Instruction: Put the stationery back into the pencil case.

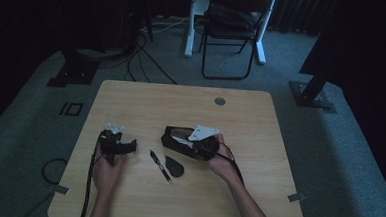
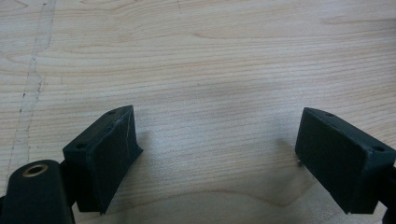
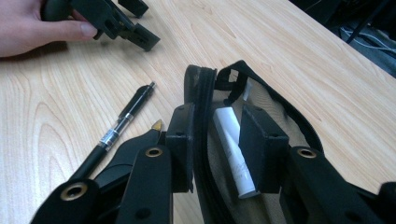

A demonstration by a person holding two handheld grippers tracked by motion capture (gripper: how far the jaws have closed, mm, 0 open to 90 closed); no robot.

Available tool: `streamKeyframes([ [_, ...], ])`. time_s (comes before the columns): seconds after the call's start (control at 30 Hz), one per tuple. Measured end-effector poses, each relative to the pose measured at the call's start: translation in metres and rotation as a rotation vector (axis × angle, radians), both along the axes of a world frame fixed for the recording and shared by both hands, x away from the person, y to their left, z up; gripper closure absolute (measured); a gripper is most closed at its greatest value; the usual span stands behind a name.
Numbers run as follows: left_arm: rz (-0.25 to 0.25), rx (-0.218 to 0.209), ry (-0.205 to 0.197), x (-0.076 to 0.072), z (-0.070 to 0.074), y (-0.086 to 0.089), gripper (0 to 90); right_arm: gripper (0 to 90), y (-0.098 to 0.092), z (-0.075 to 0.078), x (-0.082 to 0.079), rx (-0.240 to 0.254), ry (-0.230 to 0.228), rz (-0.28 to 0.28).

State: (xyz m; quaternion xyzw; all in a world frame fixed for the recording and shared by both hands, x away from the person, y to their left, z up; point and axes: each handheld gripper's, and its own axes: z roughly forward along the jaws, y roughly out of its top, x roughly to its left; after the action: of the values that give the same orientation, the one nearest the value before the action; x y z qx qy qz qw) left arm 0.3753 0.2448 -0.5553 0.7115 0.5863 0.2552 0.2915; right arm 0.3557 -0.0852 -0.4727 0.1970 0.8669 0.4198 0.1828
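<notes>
A black pouch [image 1: 177,137] [image 3: 205,88] lies open at the table's middle, with a white stick [image 3: 231,140] inside it. My right gripper [image 1: 191,143] [image 3: 217,121] straddles the pouch's near wall. One jaw is outside against the rim and the other inside, with a gap left between wall and inner pad. A black pen [image 1: 161,166] [image 3: 119,128] lies on the wood just left of the pouch. Beside the pen sits a dark rounded flat piece [image 1: 174,166] [image 3: 135,147]. My left gripper [image 1: 129,146] [image 2: 215,144] [image 3: 140,23] rests farther left, open over bare wood with nothing between its jaws.
The wooden table [image 1: 256,192] has a round cable hole [image 1: 220,101] near its far edge. A folding chair [image 1: 232,30] and cables [image 1: 143,61] stand on the dark floor beyond. A cable loop [image 1: 52,170] lies off the table's left side.
</notes>
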Motion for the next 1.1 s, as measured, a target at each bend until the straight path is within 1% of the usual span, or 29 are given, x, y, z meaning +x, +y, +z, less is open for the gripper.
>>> streamKeyframes([
  [0.13,0.0,0.0,0.0,0.0,0.0,0.0,13.1,65.3,0.003,0.001,-0.003,-0.005,-0.01,0.016],
  [0.37,0.001,0.0,-0.001,0.0,0.0,0.0,13.1,64.9,0.009,0.001,-0.009,-0.012,-0.013,0.035],
  [0.47,0.001,0.0,-0.001,0.0,0.0,0.0,13.1,64.3,0.012,0.0,-0.01,-0.015,-0.009,0.04],
  [0.53,0.001,0.0,-0.001,0.0,0.0,0.0,13.1,63.8,0.013,-0.001,-0.011,-0.005,0.002,0.04],
  [0.63,0.0,0.0,0.0,0.0,0.0,0.0,13.1,63.2,0.014,-0.003,-0.012,-0.005,0.004,0.041],
  [1.1,0.001,0.0,-0.001,0.0,0.0,0.0,13.1,62.1,0.021,-0.017,-0.019,-0.027,0.027,0.059],
])
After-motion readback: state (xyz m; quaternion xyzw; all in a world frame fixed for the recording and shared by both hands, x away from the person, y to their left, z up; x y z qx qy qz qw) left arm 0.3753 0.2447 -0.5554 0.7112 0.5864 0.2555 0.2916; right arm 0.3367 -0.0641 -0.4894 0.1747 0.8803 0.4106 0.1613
